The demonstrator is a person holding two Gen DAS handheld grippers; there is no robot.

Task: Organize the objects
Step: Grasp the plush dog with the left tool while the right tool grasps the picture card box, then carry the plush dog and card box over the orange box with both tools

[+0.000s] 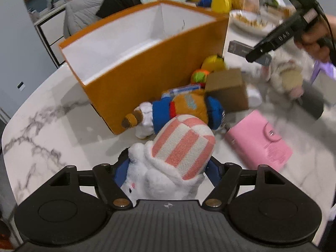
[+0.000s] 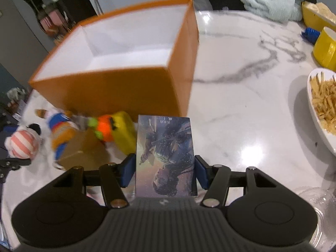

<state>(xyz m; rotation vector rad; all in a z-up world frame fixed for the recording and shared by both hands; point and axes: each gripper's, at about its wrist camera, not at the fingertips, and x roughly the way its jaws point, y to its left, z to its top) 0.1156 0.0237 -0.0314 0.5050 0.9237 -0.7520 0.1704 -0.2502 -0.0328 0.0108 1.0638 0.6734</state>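
A white plush toy with a pink-and-white striped part [image 1: 182,145] sits between the blue fingers [image 1: 121,172] of my left gripper [image 1: 168,168], which is shut on it just above the marble table [image 1: 52,126]. My right gripper [image 2: 166,168] is shut on a flat box printed with a dark picture [image 2: 164,153], its pads against both long edges. In the left wrist view the right gripper [image 1: 259,55] hangs over the table at upper right, in a person's hand. An open orange box with a white, empty inside [image 2: 117,48] stands just beyond both grippers.
Against the orange box lie an orange-and-blue plush [image 1: 184,109], a brown carton [image 1: 229,88], a yellow toy [image 1: 214,63] and a green-and-orange ball [image 1: 199,76]. A pink wallet [image 1: 258,138] and a cream plush [image 1: 287,77] lie to the right. A bowl of fried strips [image 2: 323,105] and yellow mugs [image 2: 325,46] stand far right.
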